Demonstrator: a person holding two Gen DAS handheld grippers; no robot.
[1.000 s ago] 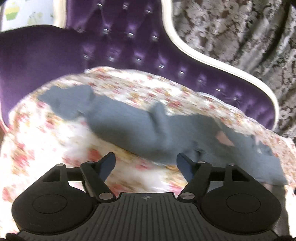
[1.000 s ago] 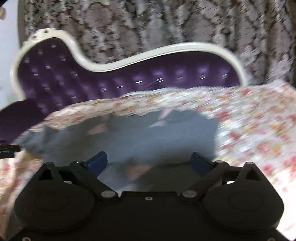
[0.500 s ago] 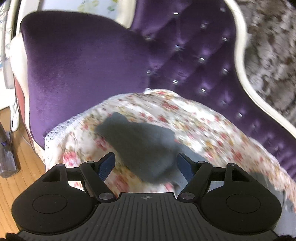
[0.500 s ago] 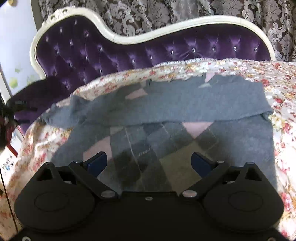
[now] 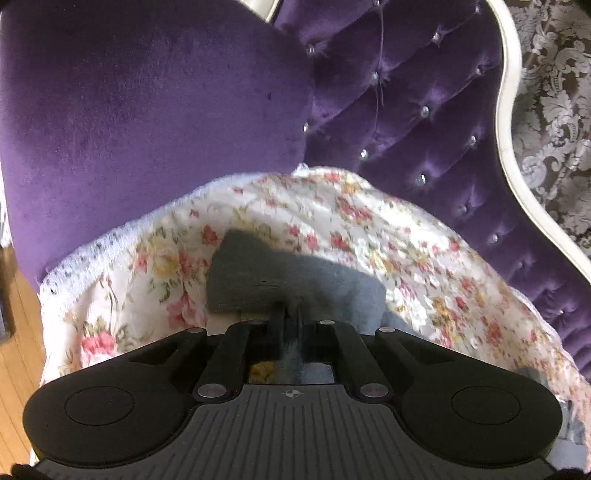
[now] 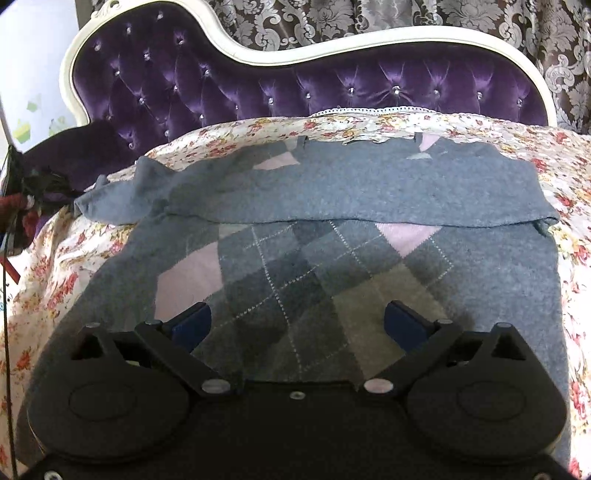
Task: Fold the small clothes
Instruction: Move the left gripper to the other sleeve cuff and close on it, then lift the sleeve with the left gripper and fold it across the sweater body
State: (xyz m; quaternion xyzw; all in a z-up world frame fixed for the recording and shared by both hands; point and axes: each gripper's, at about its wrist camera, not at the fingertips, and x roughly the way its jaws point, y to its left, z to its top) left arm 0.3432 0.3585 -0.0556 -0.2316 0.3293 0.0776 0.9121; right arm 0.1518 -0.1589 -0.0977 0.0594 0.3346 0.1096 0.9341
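Observation:
A grey argyle sweater lies flat on the floral cover, its upper part folded over in a grey band across the middle. One grey sleeve stretches out to the left near the sofa's arm. My left gripper is closing its jaws, and the fingers stand together with the sleeve's fabric pinched between them. My right gripper hovers open over the sweater's patterned lower front, with nothing between its fingers.
The purple tufted sofa back with its white frame runs behind the cover, and the padded purple arm rises just beyond the sleeve. Wooden floor shows at the left past the cover's lace edge. A patterned curtain hangs behind.
My left gripper swept left along the sweater to the sleeve end and shut on it. The right gripper settled a little lower over the sweater and stayed open.

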